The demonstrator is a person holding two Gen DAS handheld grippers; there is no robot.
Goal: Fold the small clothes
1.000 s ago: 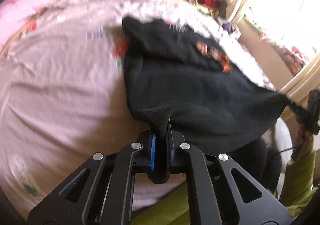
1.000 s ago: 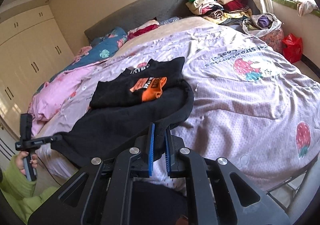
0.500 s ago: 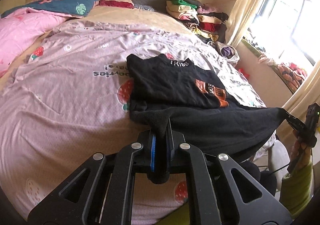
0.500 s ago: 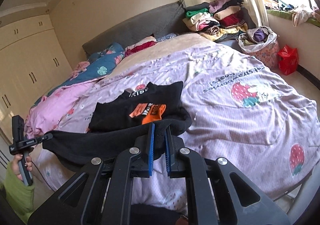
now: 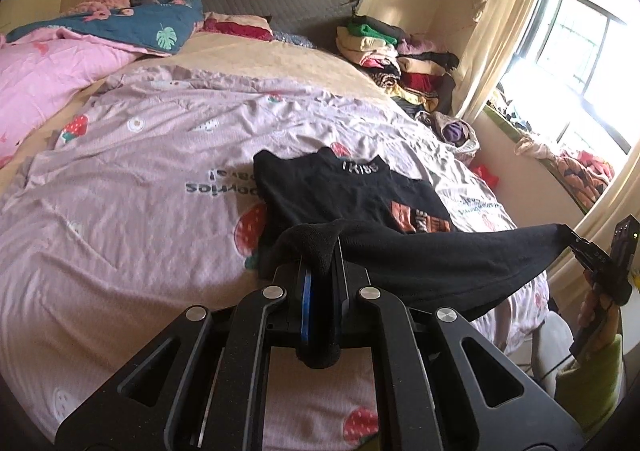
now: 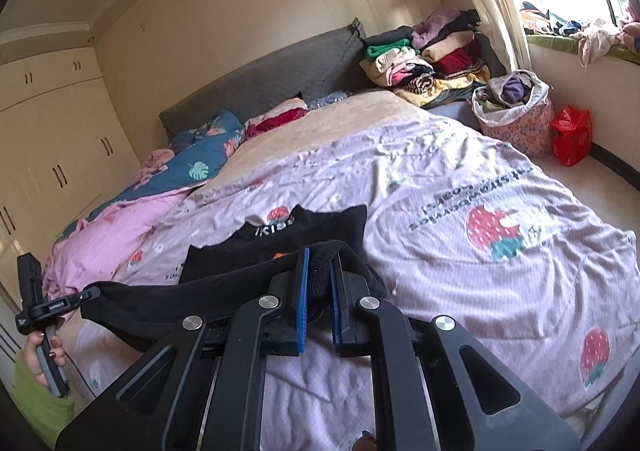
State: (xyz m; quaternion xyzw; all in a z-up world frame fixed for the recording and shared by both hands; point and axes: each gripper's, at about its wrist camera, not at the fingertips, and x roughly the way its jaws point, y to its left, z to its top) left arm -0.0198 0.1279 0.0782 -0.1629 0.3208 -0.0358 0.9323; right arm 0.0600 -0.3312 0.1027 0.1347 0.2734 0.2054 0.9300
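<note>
Gripping black shirt (image 5: 440,259) hem (both grippers, seemingly).

A lilac strawberry-print bedsheet (image 6: 460,251) covers the bed, a pink quilt (image 5: 48,79) and blue leaf-print blanket (image 5: 132,25) bunched by the grey headboard (image 6: 272,83), folded clothes (image 6: 424,63) stacked beside a floral laundry bag (image 6: 520,119) and red bag (image 6: 571,135).

Black fingers (image 5: 306,303), blue pads, lime-green sleeve (image 6: 38,407).
</note>
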